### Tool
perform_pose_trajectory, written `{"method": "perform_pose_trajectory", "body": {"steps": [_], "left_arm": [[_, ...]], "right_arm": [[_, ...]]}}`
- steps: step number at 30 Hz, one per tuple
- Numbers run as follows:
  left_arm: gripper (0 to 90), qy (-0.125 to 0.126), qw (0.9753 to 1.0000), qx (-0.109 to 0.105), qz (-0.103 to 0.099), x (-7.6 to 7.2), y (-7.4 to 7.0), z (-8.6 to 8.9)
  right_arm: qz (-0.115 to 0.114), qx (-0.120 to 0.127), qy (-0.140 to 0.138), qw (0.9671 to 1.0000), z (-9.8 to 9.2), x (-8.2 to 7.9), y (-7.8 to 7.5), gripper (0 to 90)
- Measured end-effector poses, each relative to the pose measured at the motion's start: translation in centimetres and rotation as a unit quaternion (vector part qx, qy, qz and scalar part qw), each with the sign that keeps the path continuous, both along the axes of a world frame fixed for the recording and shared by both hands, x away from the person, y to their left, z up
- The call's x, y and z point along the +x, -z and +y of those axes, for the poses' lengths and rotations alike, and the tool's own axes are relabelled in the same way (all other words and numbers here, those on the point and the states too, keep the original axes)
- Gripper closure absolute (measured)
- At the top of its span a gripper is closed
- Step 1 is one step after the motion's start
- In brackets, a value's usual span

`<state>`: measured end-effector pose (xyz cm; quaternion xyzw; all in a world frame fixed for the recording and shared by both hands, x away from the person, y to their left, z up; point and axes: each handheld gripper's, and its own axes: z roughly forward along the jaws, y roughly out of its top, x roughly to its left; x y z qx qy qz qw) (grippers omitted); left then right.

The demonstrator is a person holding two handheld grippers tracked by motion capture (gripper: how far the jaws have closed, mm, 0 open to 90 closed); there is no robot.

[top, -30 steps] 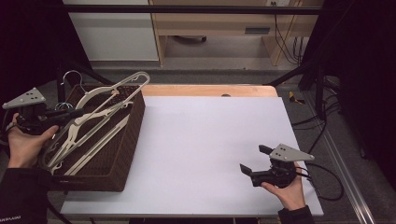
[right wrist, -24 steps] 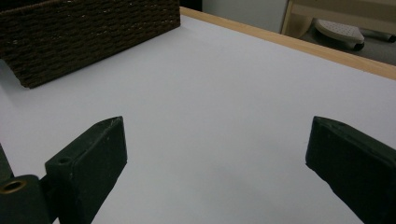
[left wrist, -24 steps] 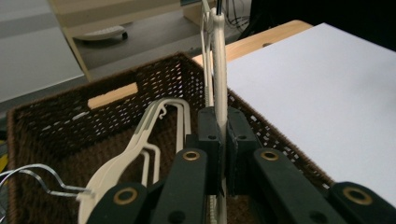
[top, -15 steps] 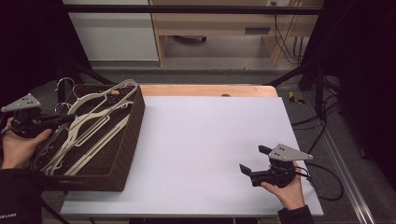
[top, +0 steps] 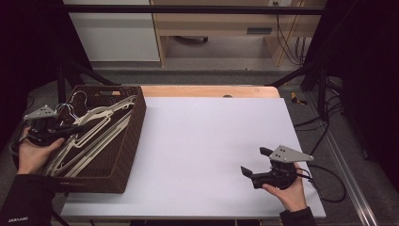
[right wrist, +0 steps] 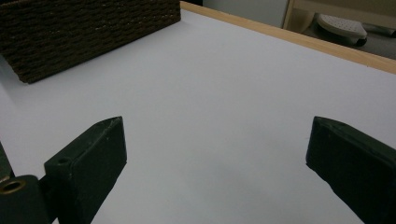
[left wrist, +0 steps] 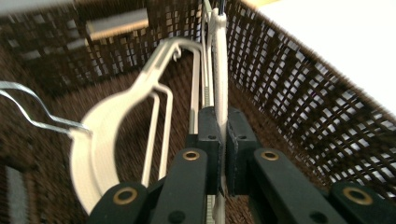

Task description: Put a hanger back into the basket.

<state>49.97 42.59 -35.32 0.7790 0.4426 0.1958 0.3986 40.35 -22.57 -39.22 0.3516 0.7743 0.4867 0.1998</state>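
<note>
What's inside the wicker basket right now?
The wicker basket holds several white hangers with metal hooks; the left gripper clamps one hanger's bar. The hangers cover much of the basket floor, so anything beneath is hidden.

A brown basket point(top: 127, 160) sits at the bench's point(top: 202, 141) left edge with white hangers point(top: 94, 132) piled in it. The left gripper point(top: 70, 129) reaches among the hangers. The right gripper point(top: 254, 162) rests near the bench's front right corner, jaws spread.

The basket point(top: 126, 141) is rough dark-brown wicker weave. The hangers point(left wrist: 140, 93) look like smooth, slightly glossy cream plastic with thin shiny metal wire hooks point(left wrist: 32, 107). The tabletop point(top: 211, 141) is smooth matt white, edged in light wood.
</note>
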Motion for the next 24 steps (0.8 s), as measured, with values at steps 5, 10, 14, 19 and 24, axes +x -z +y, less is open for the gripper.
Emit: {"method": "perform_pose_trajectory", "body": {"steps": [5, 10, 14, 19, 24], "left_arm": [[85.0, -0.031, 0.9987, 0.013, 0.038, 0.4, 1.7, -0.1], [73.9, -0.093, 0.9942, 0.029, 0.046, 0.1, 1.9, 0.6], [70.0, -0.110, 0.9937, 0.000, 0.024, -1.2, 1.3, 1.5], [65.2, -0.103, 0.9945, -0.015, -0.011, -2.9, 0.3, 0.8], [52.1, -0.067, 0.9960, -0.030, -0.052, -5.0, -0.5, -1.7]], "right_arm": [[0.001, -0.001, 0.000, 1.0000, 0.0, 0.0, 0.0, 5.4], [0.004, -0.002, 0.001, 1.0000, 0.1, 0.0, 0.1, 5.3], [0.003, -0.004, 0.000, 1.0000, 0.1, 0.1, 0.2, 5.2], [0.001, -0.001, 0.003, 1.0000, -0.1, 0.0, 0.0, 5.1], [-0.002, 0.002, 0.007, 1.0000, -0.4, -0.1, -0.1, 5.1]]}}
